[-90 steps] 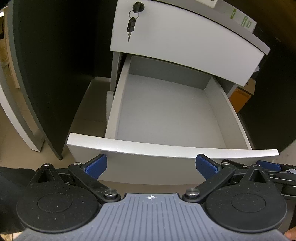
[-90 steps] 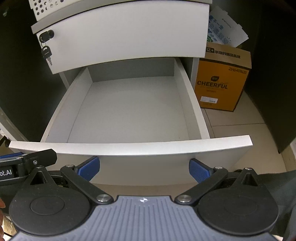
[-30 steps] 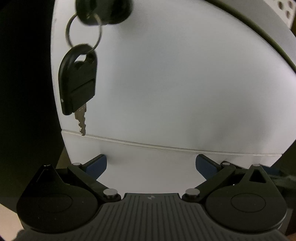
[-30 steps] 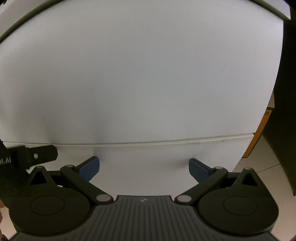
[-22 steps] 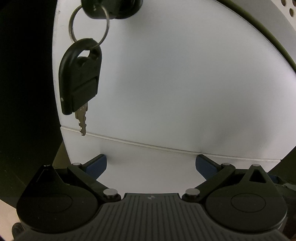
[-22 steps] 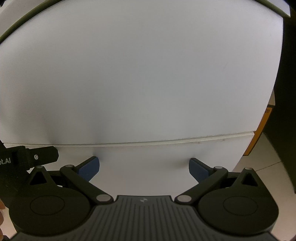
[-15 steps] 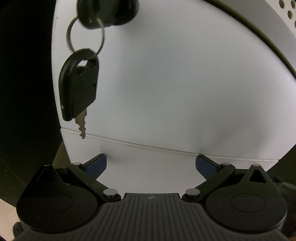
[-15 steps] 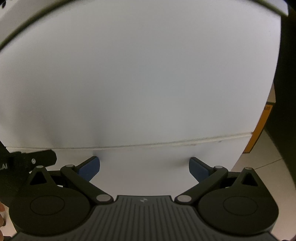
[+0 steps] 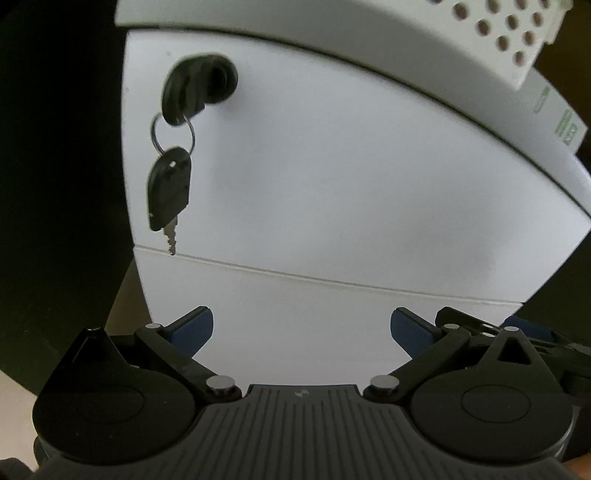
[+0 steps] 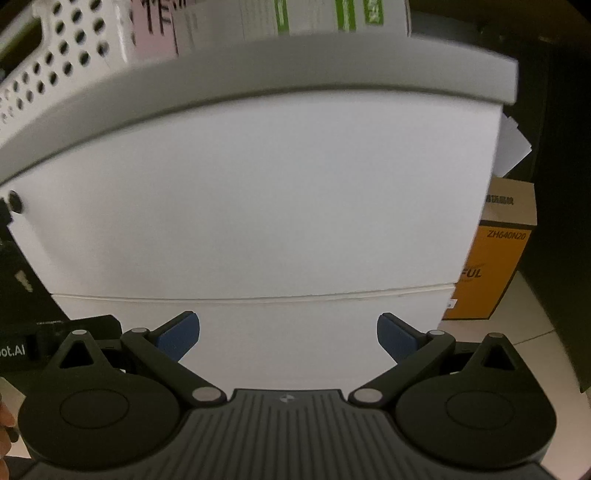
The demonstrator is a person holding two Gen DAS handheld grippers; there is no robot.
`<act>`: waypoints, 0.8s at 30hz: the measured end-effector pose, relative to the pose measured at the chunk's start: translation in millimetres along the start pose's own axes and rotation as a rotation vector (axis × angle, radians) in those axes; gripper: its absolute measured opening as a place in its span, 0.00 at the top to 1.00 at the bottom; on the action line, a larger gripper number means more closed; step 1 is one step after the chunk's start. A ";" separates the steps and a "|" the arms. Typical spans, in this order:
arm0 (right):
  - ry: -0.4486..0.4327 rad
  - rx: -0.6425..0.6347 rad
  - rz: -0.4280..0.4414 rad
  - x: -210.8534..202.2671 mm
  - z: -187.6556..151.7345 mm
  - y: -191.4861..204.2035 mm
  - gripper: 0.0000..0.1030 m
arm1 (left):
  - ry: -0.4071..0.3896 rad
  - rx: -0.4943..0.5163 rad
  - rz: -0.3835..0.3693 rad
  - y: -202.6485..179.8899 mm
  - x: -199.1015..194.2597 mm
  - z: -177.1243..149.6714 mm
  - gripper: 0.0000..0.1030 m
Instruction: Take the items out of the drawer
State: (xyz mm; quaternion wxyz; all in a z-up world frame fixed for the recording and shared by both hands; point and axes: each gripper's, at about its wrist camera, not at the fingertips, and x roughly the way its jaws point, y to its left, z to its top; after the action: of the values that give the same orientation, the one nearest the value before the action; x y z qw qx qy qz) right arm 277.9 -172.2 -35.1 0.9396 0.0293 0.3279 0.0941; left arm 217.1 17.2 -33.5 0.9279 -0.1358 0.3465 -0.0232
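The white cabinet's lower drawer is pushed in, its front flush under the upper drawer front. My left gripper is open, blue pads spread, just in front of the lower drawer front. My right gripper is open as well, a short way back from the same front. Neither holds anything. A black key hangs on a ring from the lock at the upper drawer's left. The drawer's inside is hidden.
A white perforated basket and papers sit on the cabinet top. An orange cardboard box stands on the floor to the right. Dark panels flank the cabinet on both sides.
Three seconds ago the lower drawer stood open and empty; now it is closed. Over the last second both grippers have drawn back from the cabinet front, and the key swings.
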 end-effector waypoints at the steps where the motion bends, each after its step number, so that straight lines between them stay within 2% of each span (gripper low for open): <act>1: -0.003 -0.003 0.000 -3.8 0.3 -0.5 0.00 | -0.001 0.003 0.000 -1.6 -5.0 -1.3 0.00; 12: -0.020 -0.042 0.021 -60.2 -12.4 2.3 0.00 | -0.010 0.030 -0.006 -22.2 -64.1 -20.0 0.00; 16: -0.023 -0.031 0.028 -89.8 -27.0 1.1 0.00 | -0.015 0.037 -0.011 -21.9 -72.9 -34.5 0.00; 18: -0.026 -0.025 0.033 -106.8 -35.2 3.1 0.00 | -0.019 0.046 -0.009 -18.9 -64.4 -41.6 0.00; 24: -0.041 -0.008 0.038 -142.3 -53.5 -1.9 0.00 | -0.029 0.061 -0.009 -26.2 -85.2 -29.5 0.00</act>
State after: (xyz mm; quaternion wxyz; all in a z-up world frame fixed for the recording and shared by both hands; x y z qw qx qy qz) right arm 135.8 -202.4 9.6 0.9443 0.0339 0.3074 0.1127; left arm 134.7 -3.3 6.4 0.9364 -0.1095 0.3314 -0.0359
